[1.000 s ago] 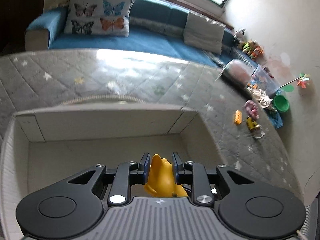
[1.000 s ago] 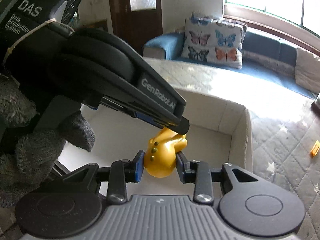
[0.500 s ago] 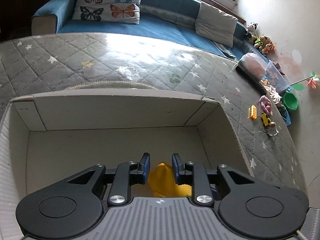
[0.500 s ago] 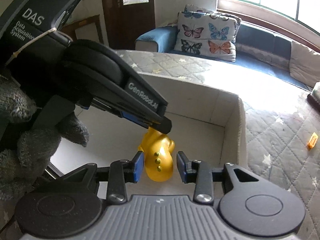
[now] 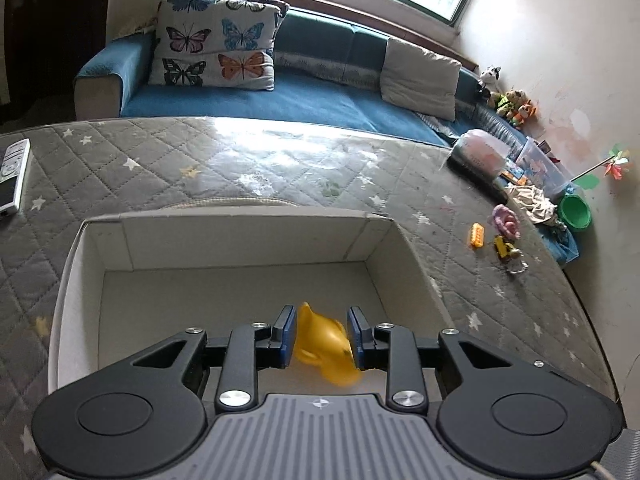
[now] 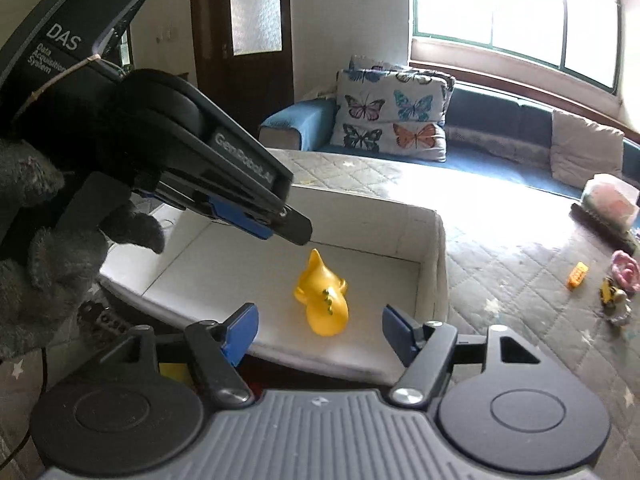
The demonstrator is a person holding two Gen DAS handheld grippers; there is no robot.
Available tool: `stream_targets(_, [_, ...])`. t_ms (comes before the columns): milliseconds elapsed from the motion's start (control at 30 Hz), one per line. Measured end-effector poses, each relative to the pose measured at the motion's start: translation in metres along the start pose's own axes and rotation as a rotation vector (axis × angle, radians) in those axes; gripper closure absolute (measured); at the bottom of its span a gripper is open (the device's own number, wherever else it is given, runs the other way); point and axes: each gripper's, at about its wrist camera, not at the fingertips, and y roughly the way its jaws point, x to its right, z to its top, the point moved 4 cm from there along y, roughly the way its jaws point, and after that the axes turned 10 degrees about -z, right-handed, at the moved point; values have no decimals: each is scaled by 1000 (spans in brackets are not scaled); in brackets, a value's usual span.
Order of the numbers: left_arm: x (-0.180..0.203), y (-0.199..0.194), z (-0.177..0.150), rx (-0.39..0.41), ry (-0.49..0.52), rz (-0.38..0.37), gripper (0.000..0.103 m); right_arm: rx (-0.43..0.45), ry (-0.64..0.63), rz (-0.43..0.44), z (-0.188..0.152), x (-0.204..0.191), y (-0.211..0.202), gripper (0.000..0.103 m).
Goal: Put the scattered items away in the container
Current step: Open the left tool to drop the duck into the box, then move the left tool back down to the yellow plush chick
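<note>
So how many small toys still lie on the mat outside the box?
3 at least: an orange block, a pink toy and a yellow vehicle, together near the mat's right edge. More may be hidden among them.

Yellow toy (image 6: 323, 297) inside box (image 6: 439, 256)

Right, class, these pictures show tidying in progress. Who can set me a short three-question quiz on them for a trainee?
1. True or false: the right hand-held gripper has its jaws wide apart and holds nothing.
2. Where does the yellow toy lie? A: on the quilted mat. B: on the floor of the white box. C: on the sofa.
3. Fill in: the ___ hand-held gripper hangs just above the toy.

Key: 1 true; 2 B; 3 left.
</note>
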Motion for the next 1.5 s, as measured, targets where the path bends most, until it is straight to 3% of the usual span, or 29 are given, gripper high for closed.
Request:
stream_targets(467, [25,-50,-55,43,11,-4,73,29,30,-19,-49,-5,-62,8])
stream_targets(667, [32,-59,-82,44,1,-10,73,12,28,-38,-75,-8,-72,4])
stream_targets(933, [35,-62,-108,42,-36,-38,73,-14,71,-61,-98,-8,-79,4])
stream_targets(1133, [25,-79,-114,79,-50,-11,73,8,78,-57,-102,-16,-93,4])
stream_targets(1367, [-5,-87,-117,102,-100,48,73,44,49,-8,-94,-37,-103,4])
stream_targets(1500, [-15,-79,-120,76,-121,42,73,45,20,39,-90,-54,-98,4])
